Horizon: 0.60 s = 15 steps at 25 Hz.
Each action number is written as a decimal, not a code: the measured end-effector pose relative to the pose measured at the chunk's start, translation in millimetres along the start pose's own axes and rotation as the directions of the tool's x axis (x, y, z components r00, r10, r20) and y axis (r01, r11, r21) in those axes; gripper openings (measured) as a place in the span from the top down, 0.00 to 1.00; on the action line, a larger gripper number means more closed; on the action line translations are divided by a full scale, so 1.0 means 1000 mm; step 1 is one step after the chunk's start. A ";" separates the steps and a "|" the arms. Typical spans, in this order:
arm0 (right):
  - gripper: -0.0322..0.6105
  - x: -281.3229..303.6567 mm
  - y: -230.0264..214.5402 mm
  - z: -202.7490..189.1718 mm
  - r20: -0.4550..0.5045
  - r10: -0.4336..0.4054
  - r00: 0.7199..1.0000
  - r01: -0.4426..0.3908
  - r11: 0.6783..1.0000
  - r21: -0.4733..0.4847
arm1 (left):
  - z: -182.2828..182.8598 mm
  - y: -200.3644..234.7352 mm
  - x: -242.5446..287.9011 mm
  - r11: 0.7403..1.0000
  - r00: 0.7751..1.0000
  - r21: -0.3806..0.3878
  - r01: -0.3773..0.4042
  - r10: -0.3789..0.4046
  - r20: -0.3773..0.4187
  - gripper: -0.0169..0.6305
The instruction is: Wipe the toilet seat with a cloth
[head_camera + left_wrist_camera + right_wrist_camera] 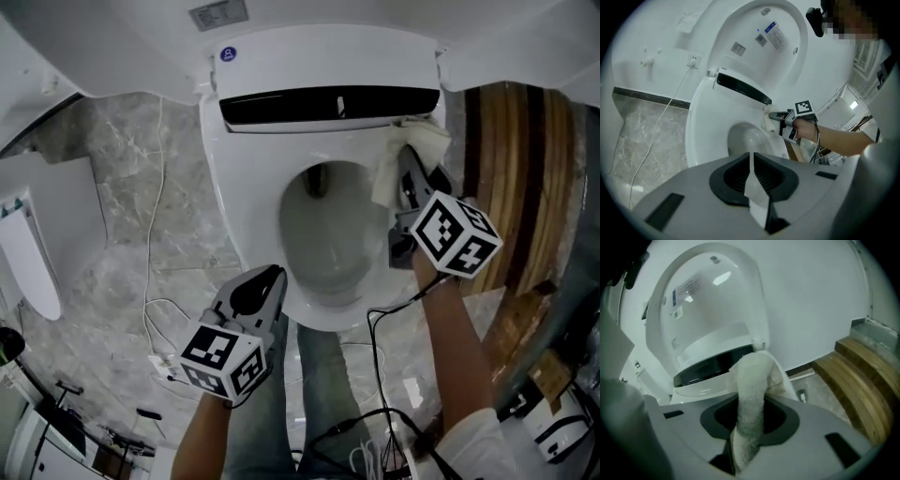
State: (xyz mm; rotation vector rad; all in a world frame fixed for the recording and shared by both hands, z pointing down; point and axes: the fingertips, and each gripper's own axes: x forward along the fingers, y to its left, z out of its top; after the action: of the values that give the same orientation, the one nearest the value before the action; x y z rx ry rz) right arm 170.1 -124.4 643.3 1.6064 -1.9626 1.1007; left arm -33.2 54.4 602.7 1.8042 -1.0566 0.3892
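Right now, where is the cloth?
In the head view, the cloth lies on the rear right of the toilet seat, just below the black strip, clamped in the right gripper.

Bathroom: a toilet (323,239) on marble floor (122,234) (lid (764,42) raised)

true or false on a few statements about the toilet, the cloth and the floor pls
1. The right gripper holds a white cloth. True.
2. The toilet lid is closed. False: it stands raised.
3. The cloth is at the front of the toilet seat. False: it is at the seat's back right, near the hinge.
4. A white cable runs over the marble floor beside the toilet. True.
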 end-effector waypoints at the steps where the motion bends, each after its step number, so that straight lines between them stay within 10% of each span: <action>1: 0.80 -0.005 -0.015 0.007 0.012 -0.022 1.000 0.022 1.000 0.007 | 0.001 -0.006 0.004 1.000 1.000 0.009 0.007 -0.007 -0.001 0.91; 15: 0.80 -0.031 -0.036 0.015 0.077 -0.058 0.995 0.067 0.991 -0.119 | -0.005 -0.051 0.012 0.998 1.000 0.060 0.012 -0.012 0.003 0.91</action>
State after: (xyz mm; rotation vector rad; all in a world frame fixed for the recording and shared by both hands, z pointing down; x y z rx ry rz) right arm 214.9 -117.4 624.0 1.6533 -1.9705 0.8924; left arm 15.5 60.9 583.2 1.8643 -1.0461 0.4146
